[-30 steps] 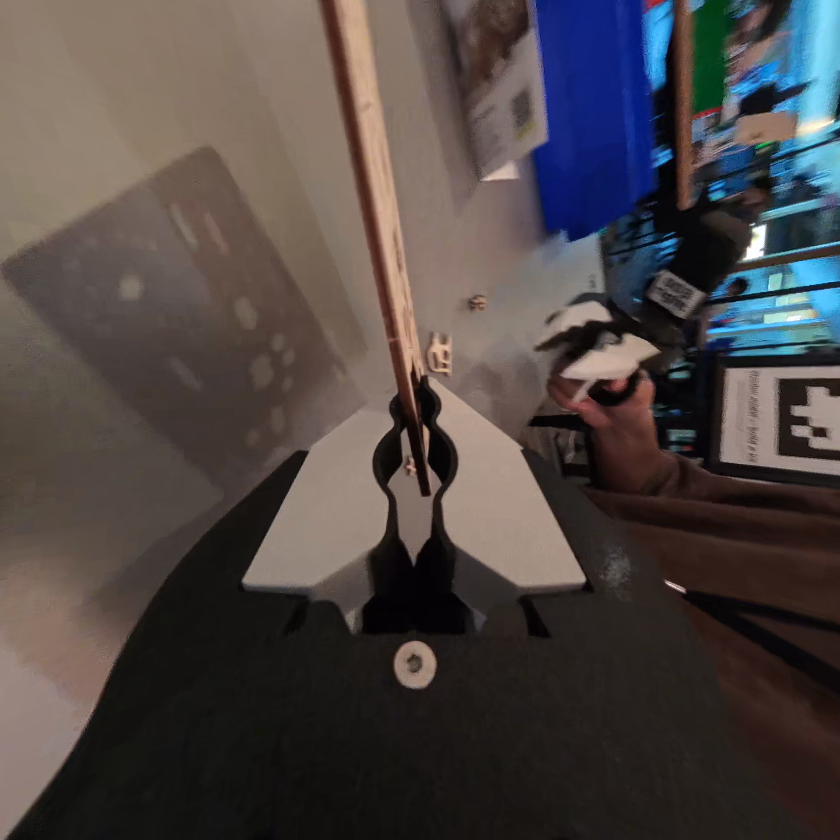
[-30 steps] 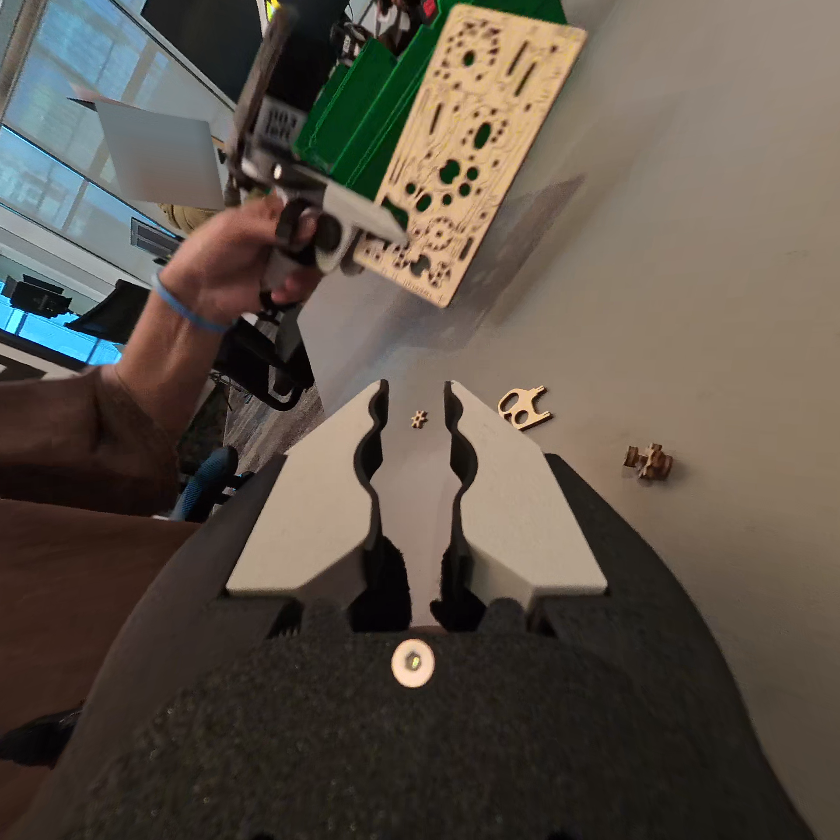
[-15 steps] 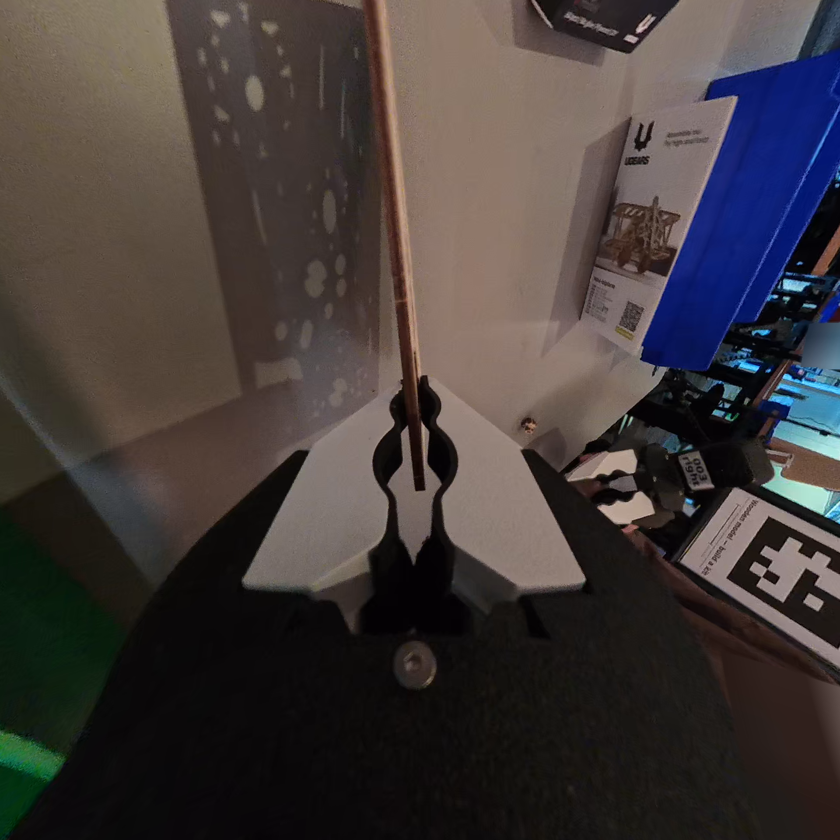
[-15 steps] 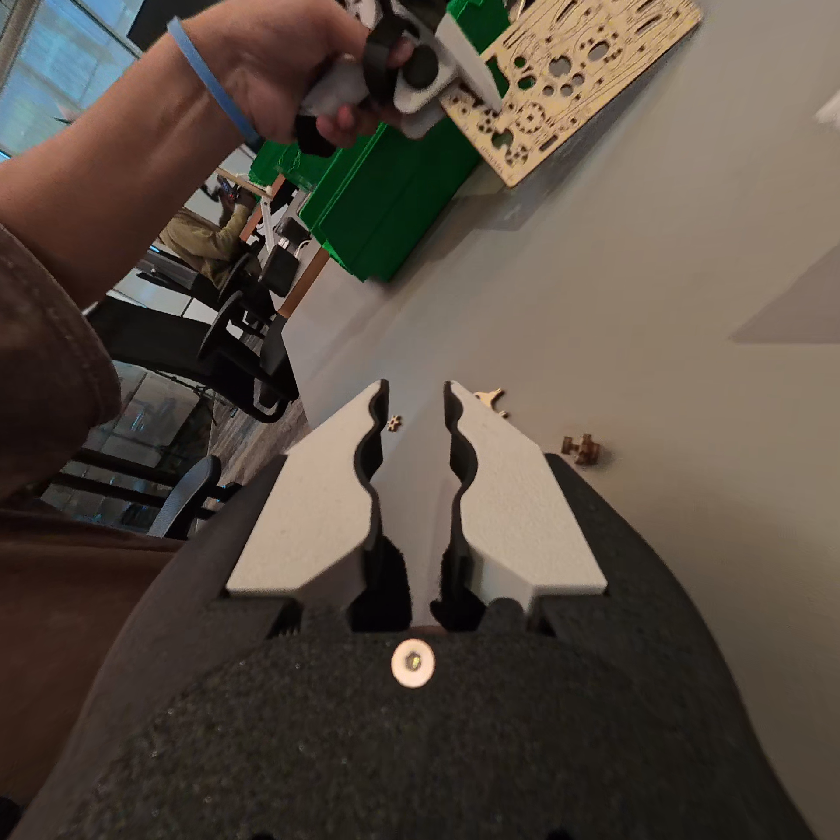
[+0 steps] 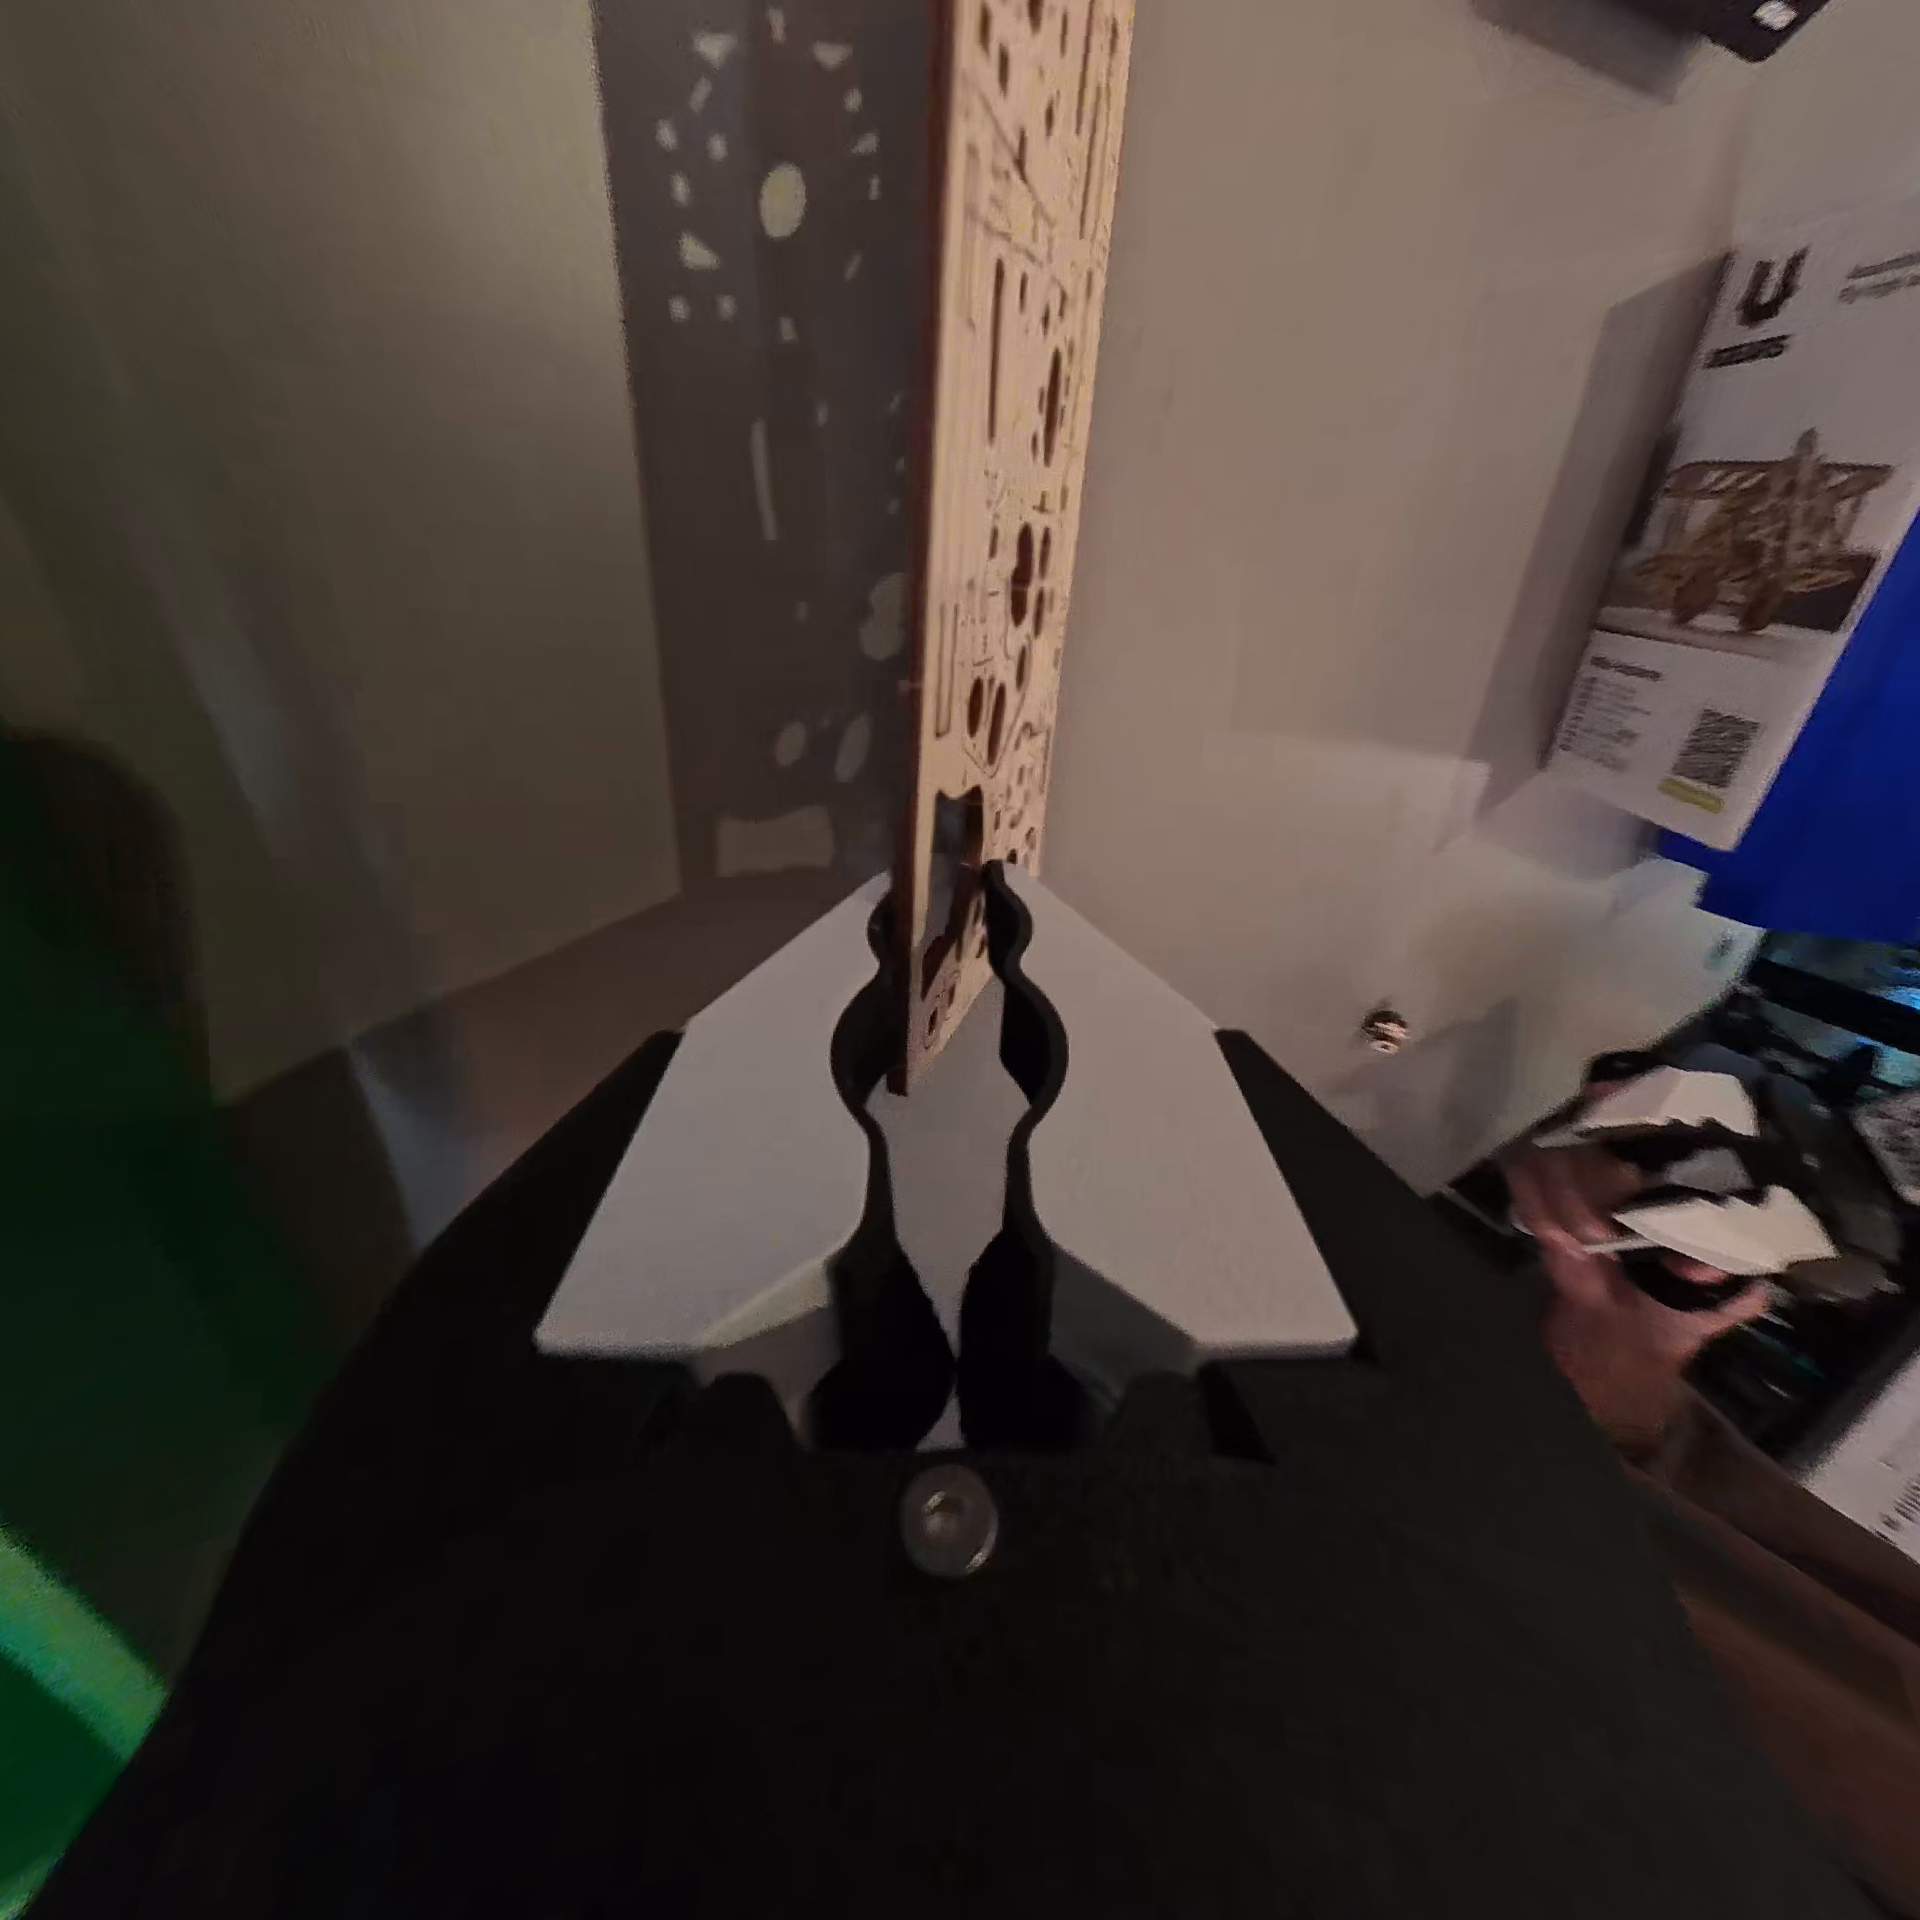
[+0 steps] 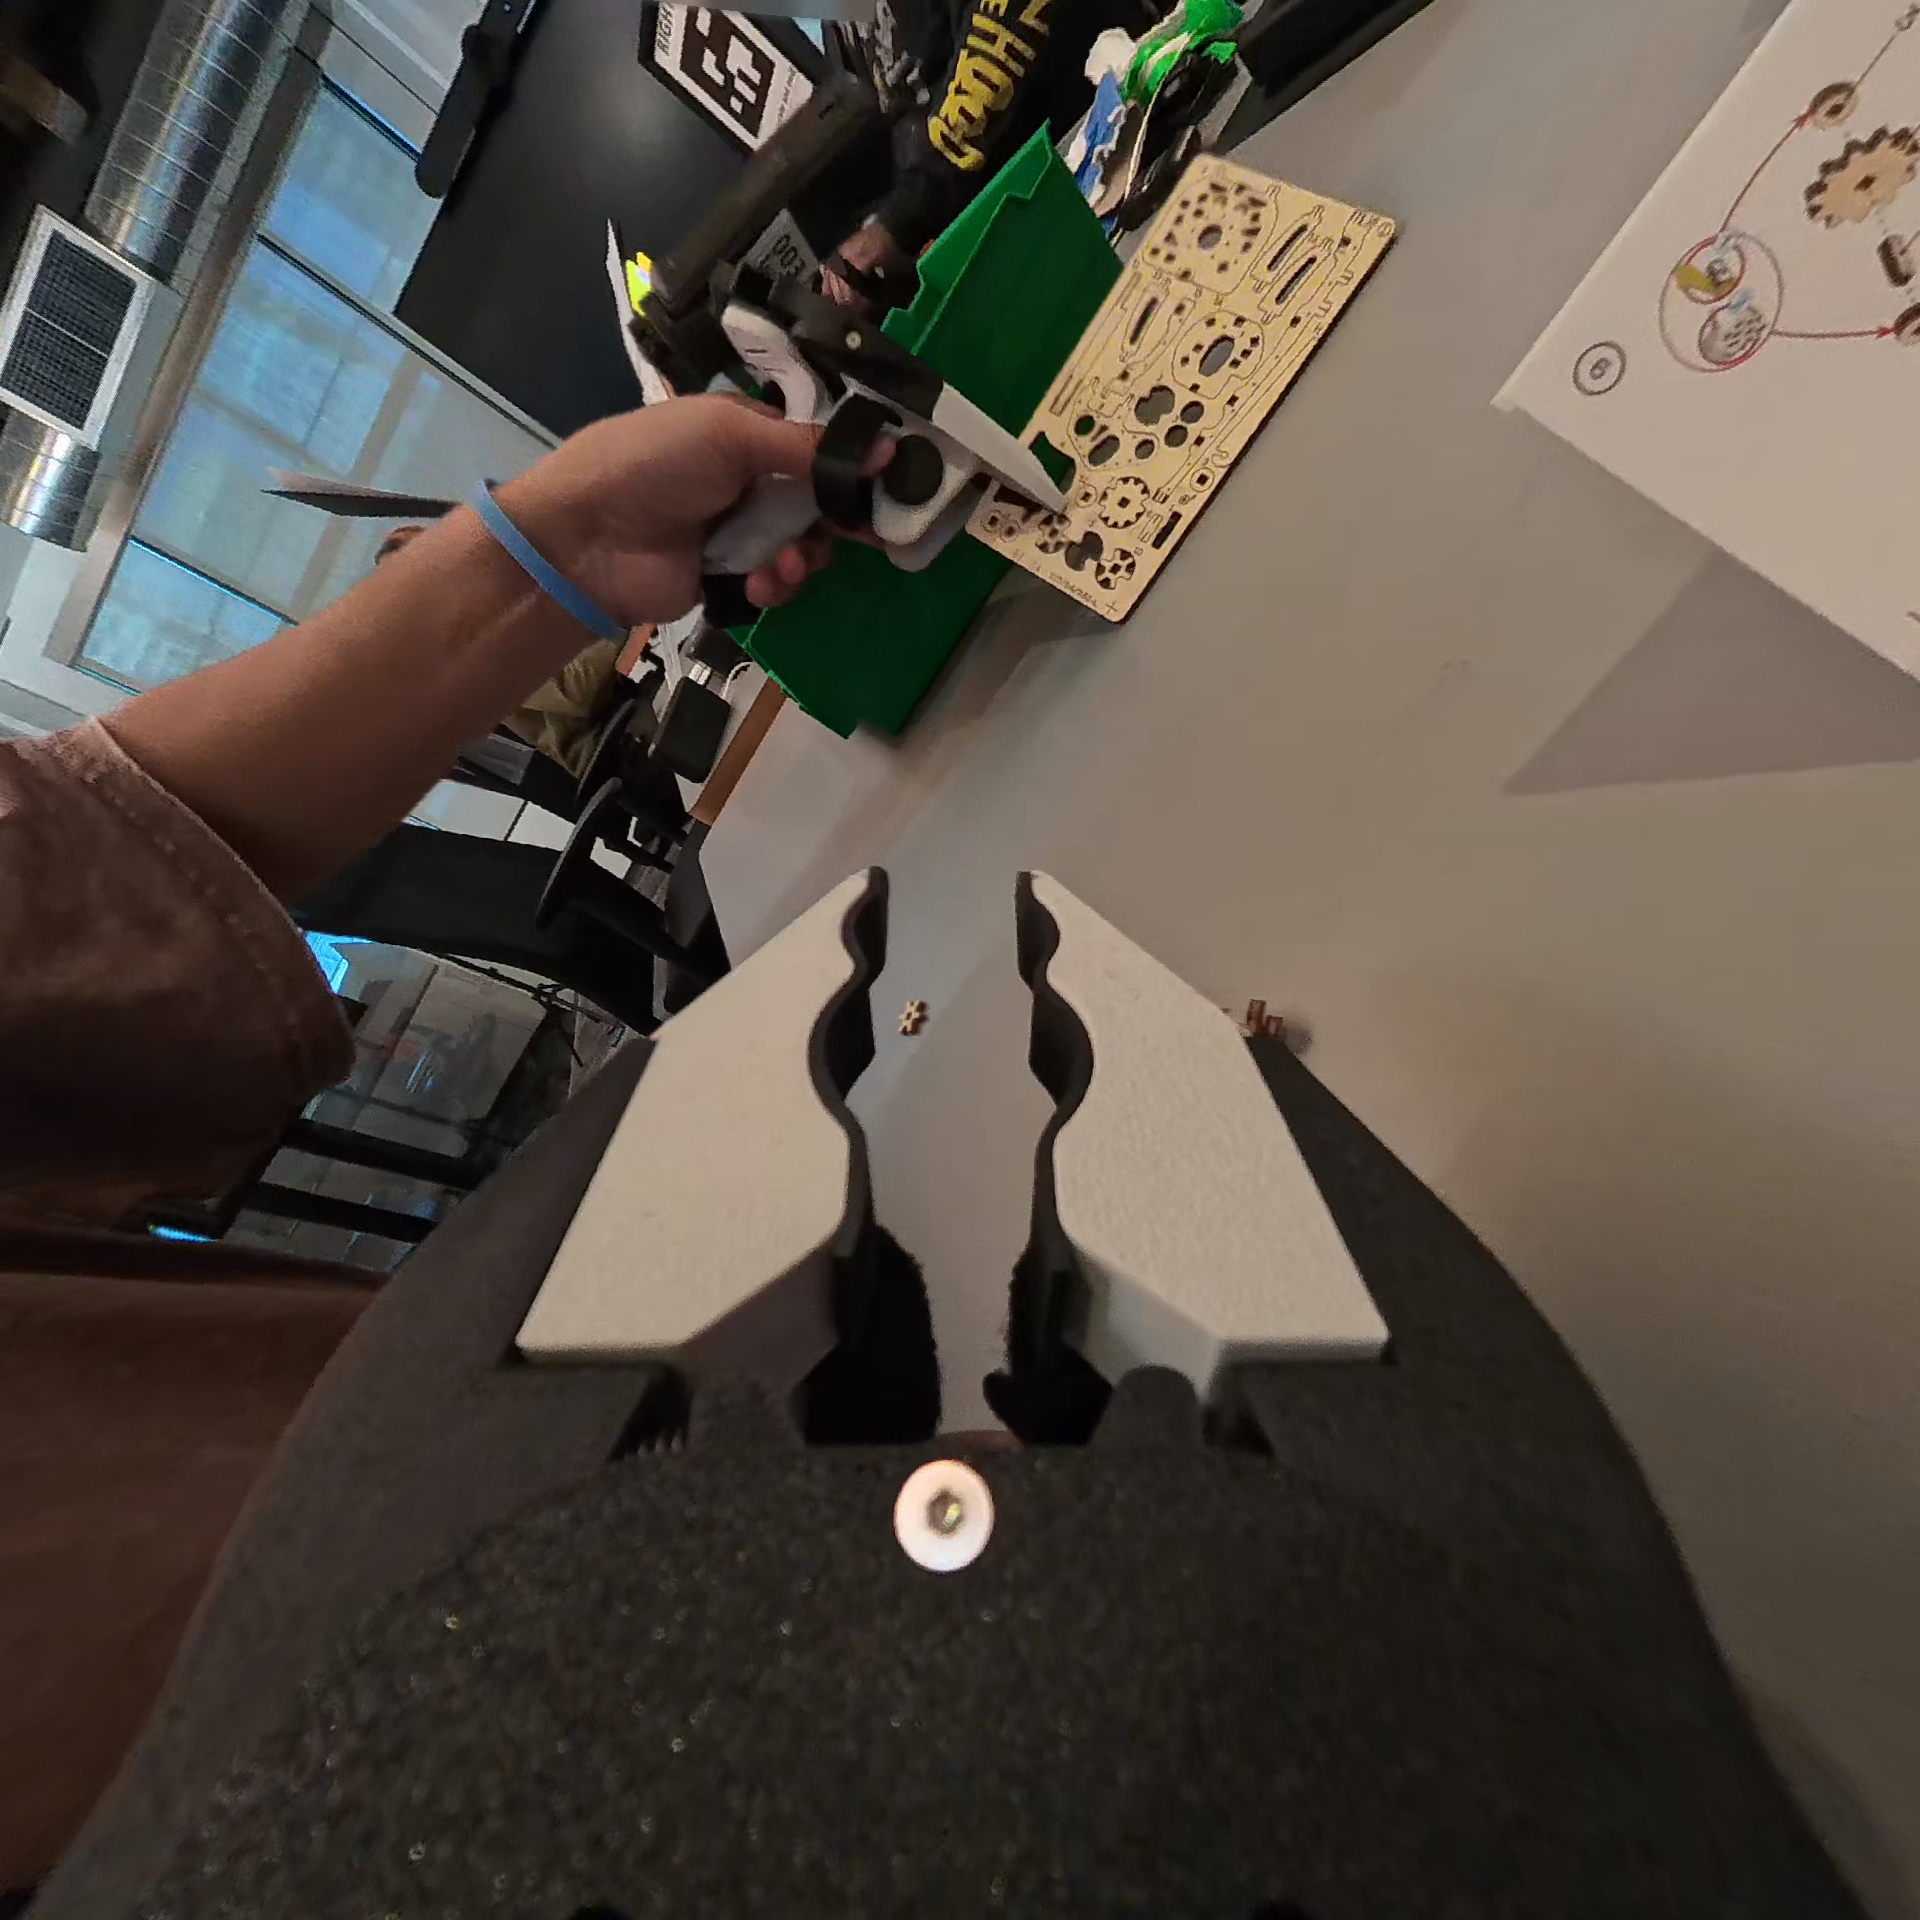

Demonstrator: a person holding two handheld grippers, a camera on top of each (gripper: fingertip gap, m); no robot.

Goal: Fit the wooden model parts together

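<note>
A grey table top (image 6: 1455, 935) is seen running through both views. A green plastic bin (image 6: 935, 499) is set on it toward eleven o'clock in the right wrist view, with a black marker board (image 6: 727, 73) glimpsed beyond it at twelve o'clock. A white instruction sheet (image 6: 1766, 343) with drawn diagrams is laid at two o'clock. In the left wrist view a printed box (image 5: 1766, 561) bearing a picture of a model is propped at two o'clock against a blue bin (image 5: 1860, 790). Windows (image 6: 260, 416) and black office chairs (image 6: 623, 883) are made out at nine to ten o'clock past the table edge.
</note>
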